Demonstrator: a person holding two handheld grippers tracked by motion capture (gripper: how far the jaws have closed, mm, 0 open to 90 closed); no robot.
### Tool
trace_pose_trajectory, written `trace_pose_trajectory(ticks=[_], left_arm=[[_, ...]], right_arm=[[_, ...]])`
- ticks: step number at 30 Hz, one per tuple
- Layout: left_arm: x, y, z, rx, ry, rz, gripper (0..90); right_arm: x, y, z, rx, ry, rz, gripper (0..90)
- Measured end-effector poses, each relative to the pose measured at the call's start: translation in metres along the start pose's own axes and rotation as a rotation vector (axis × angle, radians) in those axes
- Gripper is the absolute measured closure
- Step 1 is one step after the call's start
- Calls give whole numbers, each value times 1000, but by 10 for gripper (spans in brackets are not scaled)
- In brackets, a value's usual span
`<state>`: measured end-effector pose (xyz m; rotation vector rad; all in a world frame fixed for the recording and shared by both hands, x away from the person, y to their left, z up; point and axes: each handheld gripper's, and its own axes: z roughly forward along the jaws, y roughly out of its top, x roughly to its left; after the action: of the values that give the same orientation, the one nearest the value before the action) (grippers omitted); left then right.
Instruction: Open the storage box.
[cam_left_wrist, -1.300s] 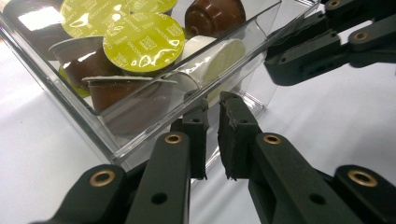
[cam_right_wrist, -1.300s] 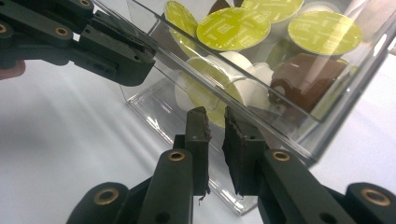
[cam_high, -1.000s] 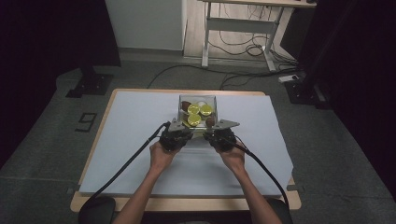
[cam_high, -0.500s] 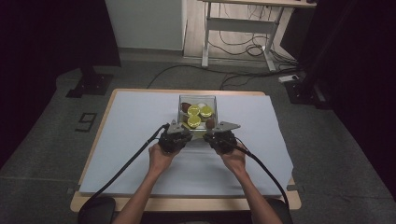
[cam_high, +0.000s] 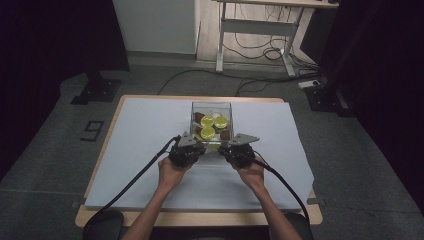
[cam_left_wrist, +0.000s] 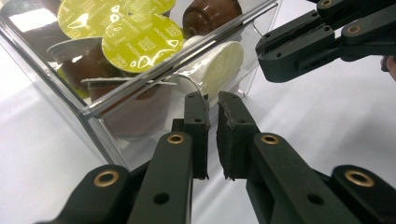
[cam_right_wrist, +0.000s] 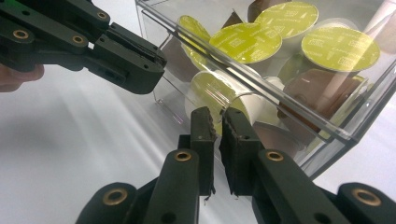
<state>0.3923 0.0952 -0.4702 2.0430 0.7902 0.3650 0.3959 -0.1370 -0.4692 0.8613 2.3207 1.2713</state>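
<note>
- Nearest to you, at the front wall of the clear box, you hold both grippers low over the white table cover, one on each side.
- Your left gripper is at the front-left corner of the box; its jaws are together with nothing between them, and in the left gripper view the tips stand just before the clear wall.
- Your right gripper is at the front-right corner of the box; its jaws are also together and empty, and in the right gripper view the tips are almost at the wall. I cannot tell if they touch it.
- Between the two grippers, the front wall of the box is free, and each gripper view shows the other gripper a little apart from the box.
- Inside the box, behind the front wall, lie coffee capsules: a white capsule on its side at the bottom, brown capsules beside it, and capsules with yellow-green lids on top.
- Beyond the box, the table cover goes on to the far edge of the table.
</note>
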Motion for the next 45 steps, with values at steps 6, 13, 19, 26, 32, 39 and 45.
trace_pose_trajectory(ticks=[6,13,19,26,32,39,45], left_arm=[[-3,-2,-3,3,-1,3,823],[-7,-5,-6,-6,-21,-14,823],[-11,-8,-8,-13,-37,-19,825],[-16,-11,-12,-12,-39,-13,825],[-20,-14,-16,-16,-43,-16,824],[-25,-18,-20,-22,-50,-19,825],[-29,-22,-24,-26,-56,-19,825]], right_arm=[[3,-1,-3,1,1,-1,825],[6,-3,-8,-1,10,4,825],[9,-6,-12,-1,18,8,825],[13,-9,-17,-7,27,13,825],[18,-12,-20,-10,31,10,826],[23,-15,-25,-15,36,7,827],[28,-18,-28,-20,41,10,828]])
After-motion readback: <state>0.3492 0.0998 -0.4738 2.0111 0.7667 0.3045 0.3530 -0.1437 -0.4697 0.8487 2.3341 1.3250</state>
